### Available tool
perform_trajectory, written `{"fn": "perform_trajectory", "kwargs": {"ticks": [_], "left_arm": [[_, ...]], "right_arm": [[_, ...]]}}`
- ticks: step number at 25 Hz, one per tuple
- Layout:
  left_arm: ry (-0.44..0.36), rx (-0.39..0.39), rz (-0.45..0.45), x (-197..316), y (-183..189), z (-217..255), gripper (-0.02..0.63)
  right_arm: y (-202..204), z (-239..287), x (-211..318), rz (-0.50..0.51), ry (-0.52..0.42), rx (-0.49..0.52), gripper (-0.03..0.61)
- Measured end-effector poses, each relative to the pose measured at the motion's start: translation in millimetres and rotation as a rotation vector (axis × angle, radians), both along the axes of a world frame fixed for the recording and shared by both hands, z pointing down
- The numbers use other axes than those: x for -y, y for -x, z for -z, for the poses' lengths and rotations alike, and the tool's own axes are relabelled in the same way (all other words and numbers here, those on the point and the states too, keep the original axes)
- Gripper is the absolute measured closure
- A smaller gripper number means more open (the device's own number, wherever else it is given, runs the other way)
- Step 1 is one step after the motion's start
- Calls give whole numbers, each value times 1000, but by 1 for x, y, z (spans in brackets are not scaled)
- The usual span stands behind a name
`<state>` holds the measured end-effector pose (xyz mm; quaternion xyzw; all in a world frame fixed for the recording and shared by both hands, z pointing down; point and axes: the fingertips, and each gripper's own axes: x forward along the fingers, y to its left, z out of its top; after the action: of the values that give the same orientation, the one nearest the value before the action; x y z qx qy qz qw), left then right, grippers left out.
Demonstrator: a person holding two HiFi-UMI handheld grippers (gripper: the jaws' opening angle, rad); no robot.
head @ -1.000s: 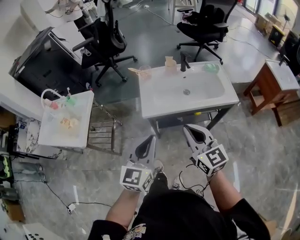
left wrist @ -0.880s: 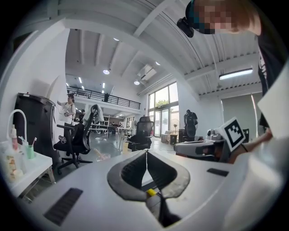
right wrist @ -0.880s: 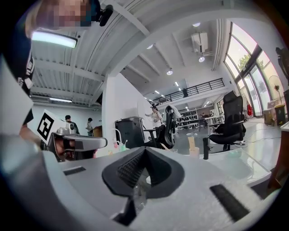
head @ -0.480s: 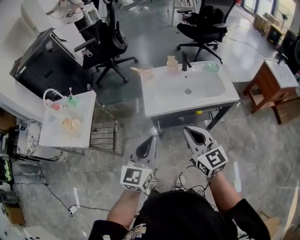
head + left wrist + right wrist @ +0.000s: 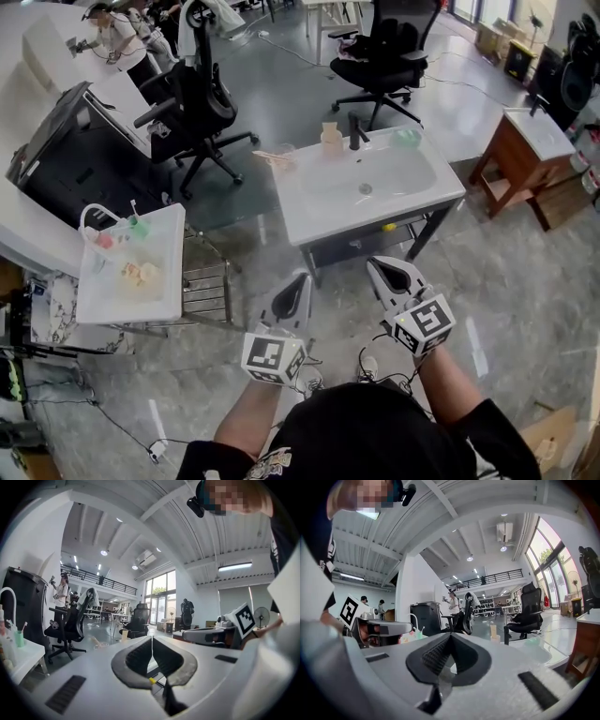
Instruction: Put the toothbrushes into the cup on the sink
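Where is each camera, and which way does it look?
Head view: on the person's head, looking down at the sink; shows left gripper and right gripper, both shut.
Left gripper view: on the left gripper, looking level along its jaws toward the sink; right gripper alongside.
Right gripper view: on the right gripper, facing likewise; left gripper alongside.
Shared: all show the sink's tan container.

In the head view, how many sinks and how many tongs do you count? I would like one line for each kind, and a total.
Sinks: 3 (middle, left, right)
Tongs: 2 (left, right)
Total: 5
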<state>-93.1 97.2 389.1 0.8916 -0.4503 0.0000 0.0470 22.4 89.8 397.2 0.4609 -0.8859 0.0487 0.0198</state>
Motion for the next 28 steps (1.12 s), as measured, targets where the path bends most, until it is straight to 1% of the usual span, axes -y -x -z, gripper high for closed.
{"fn": "perform_trajectory", "kwargs": {"ticks": [4, 11, 28], "left_arm": [[-5, -8, -29, -1, 3, 3, 606], [-9, -15, -50, -6, 11, 4, 606], [-14, -11, -41, -17, 9, 7, 606]], "right_arm": [[4, -1, -5, -27, 14, 11, 572], [11, -1, -12, -54, 13, 12, 572], [8, -1, -20, -51, 8, 25, 572]]}}
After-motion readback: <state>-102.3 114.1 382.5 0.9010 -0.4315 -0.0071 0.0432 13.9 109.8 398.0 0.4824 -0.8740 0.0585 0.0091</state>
